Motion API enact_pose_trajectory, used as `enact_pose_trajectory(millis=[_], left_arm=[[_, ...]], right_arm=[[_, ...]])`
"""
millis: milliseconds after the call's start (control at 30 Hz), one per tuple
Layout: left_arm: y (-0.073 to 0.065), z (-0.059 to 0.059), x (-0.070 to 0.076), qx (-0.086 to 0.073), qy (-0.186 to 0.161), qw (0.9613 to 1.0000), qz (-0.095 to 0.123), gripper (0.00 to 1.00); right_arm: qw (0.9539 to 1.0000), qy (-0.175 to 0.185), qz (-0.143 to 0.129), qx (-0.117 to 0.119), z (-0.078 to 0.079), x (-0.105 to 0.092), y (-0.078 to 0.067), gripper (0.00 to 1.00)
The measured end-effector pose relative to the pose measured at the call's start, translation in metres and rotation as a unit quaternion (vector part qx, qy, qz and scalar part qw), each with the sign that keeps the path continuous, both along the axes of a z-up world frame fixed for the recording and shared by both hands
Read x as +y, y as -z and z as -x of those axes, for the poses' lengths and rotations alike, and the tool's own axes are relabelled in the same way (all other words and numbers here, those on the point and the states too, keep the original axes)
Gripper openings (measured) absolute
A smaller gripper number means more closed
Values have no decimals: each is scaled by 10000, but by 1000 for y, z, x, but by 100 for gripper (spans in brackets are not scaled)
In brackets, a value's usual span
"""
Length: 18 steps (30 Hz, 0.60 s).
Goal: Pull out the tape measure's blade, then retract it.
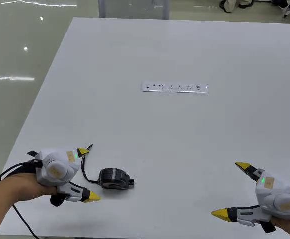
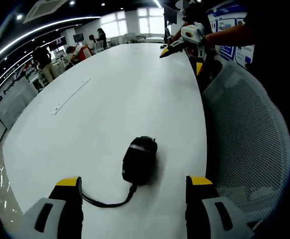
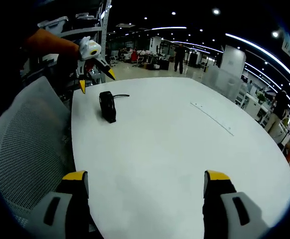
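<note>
Tape measure (image 1: 114,178) is where we start: a small dark case lying on the white table (image 1: 185,139), close to the near edge on our left side. No blade shows outside it, so we judge the pull has not begun. A thin black strap (image 1: 83,173) loops off the end of the case toward us and lies on the table between the left jaws.

Our left gripper (image 1: 87,174) sits just beside the case, jaws spread wide and lined up on either side of it in the left gripper view, gripping nothing. That placement reads to us as a setup for clamping the body, so the case stays put while the blade is drawn. We cannot make out the blade's hook from here, so which end faces which way is uncertain.

Our right gripper (image 1: 230,189) hovers well apart at the near right of the table, jaws likewise spread and empty, aimed across toward the case. We take it as the one meant to catch the blade tip and draw it out.

Farther off, a white power strip (image 1: 174,87) lies flat mid-table, clear of the work. A mesh chair back (image 2: 244,129) stands beside the table edge.
</note>
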<state>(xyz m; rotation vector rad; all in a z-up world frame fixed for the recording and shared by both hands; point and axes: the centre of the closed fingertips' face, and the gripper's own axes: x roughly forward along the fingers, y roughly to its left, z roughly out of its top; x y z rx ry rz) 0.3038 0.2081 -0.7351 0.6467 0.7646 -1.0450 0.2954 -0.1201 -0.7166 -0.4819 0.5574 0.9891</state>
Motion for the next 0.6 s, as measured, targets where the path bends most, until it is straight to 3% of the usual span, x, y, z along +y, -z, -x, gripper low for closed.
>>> enact_pose_trajectory(millis=[100,233,367,600], left_arm=[[-1,-8,-1,-114,115,9998,-148,82],[-4,-16,-11,-105,213,9997,-111,79],[-4,-15,-23,-86,582,9980,-217,67],[5,-15,-37,125,732,9968,-292,59]], right_arm=[[9999,-100,-27,-138,-4,6,-5,96],[9998,-34,-192,-85,-11,17,-14,97],[9995,32,-309,-31,-21,30,-25,99],[9992,-150,-307,-184,-30,48,-36,99]])
